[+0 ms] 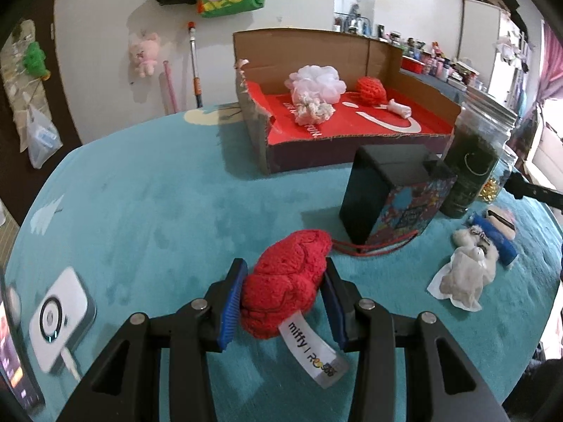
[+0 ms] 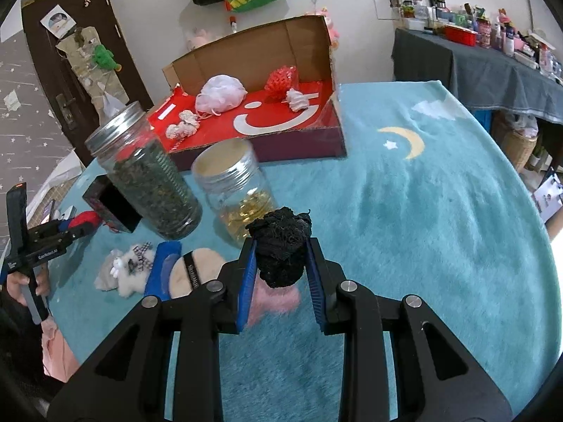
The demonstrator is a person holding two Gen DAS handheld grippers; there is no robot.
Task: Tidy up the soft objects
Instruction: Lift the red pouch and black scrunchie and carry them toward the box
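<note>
Nearest, left gripper (image 1: 283, 293) jaws clamped on a red knitted toy (image 1: 286, 281) above the teal surface (image 1: 158, 204); open room to its left. Right gripper (image 2: 280, 263) jaws clamped on a black crocheted ball (image 2: 281, 249). Far beyond, cardboard box (image 1: 352, 140), jars beside it.

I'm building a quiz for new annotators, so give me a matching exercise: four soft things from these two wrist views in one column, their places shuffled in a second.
Things:
1. red knitted item with a white label
2. black crocheted ball
3. white mesh bath pouf
4. pale plush toy with a checked bow

Places:
A. inside the open cardboard box
B. lying on the teal blanket, beside the blue pad
C. clamped in the right gripper
D. clamped in the left gripper

Pairs: 1-D, 2-C, 3-A, 4-B
</note>
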